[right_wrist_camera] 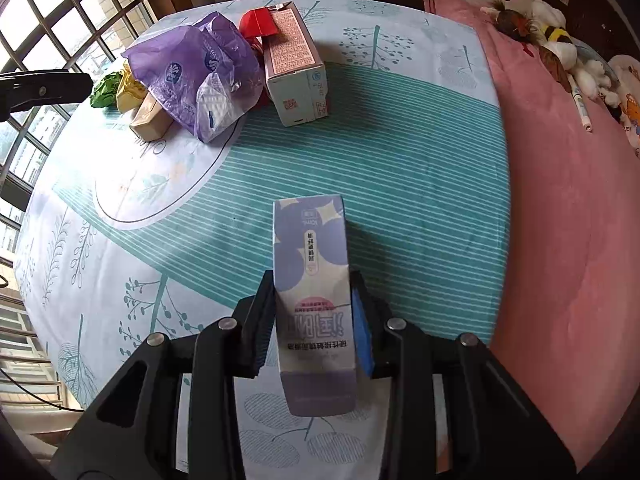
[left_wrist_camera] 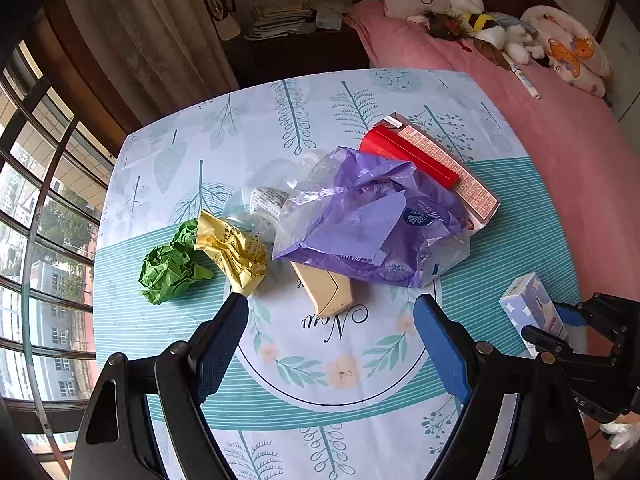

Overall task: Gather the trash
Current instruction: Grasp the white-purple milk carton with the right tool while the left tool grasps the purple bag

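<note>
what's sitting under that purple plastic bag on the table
A beige box pokes out from under the purple bag, and the red-and-white carton lies behind it. A clear wrapper shows at its left edge. Anything deeper underneath is covered.

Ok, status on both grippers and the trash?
Right gripper shut on purple carton. Left gripper open, above the beige box. Trash pile mid-table, nothing blocking.

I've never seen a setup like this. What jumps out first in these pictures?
Probably the crumpled purple plastic bag in the middle of the leaf-patterned tablecloth, with green and yellow paper wads beside it. Nearer the bed, the right gripper clamps a lilac carton.
</note>
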{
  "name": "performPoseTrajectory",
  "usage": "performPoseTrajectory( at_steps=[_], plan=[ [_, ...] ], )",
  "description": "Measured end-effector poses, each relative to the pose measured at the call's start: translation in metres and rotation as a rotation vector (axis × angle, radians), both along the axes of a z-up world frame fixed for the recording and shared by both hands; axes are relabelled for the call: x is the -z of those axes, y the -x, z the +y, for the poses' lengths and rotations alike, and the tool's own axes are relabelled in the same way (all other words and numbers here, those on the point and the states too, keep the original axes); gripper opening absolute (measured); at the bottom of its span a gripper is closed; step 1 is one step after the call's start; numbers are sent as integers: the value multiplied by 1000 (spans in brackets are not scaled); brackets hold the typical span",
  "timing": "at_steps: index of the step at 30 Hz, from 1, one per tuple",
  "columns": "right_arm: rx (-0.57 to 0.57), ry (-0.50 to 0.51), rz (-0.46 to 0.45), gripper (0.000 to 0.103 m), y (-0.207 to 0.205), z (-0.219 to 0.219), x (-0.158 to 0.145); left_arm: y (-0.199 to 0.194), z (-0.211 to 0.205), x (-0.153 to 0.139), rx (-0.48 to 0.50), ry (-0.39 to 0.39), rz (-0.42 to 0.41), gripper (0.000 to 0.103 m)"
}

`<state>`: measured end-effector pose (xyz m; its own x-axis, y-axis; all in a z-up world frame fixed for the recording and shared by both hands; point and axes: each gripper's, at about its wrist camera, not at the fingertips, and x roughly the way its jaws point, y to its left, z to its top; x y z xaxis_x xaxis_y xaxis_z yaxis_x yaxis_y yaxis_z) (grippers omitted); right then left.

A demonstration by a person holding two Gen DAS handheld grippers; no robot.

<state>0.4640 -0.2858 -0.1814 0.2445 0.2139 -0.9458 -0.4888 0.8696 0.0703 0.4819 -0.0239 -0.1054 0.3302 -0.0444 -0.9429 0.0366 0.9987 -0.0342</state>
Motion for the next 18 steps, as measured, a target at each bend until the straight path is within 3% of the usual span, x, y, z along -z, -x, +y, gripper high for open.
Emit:
performPoseTrajectory(
  at_steps=[8,13,18],
  plan=[
    [-15,-124,17,31,-40,13,-11,-65,-7,28,181,-28,47,90],
    [-18,-146,27,31,-67,23,-5,-93,-30,37,356,-135,55,91],
    [-21,-158,43,31,-61,26,-5,-108,-57,55,571,-239,70,91]
  ],
)
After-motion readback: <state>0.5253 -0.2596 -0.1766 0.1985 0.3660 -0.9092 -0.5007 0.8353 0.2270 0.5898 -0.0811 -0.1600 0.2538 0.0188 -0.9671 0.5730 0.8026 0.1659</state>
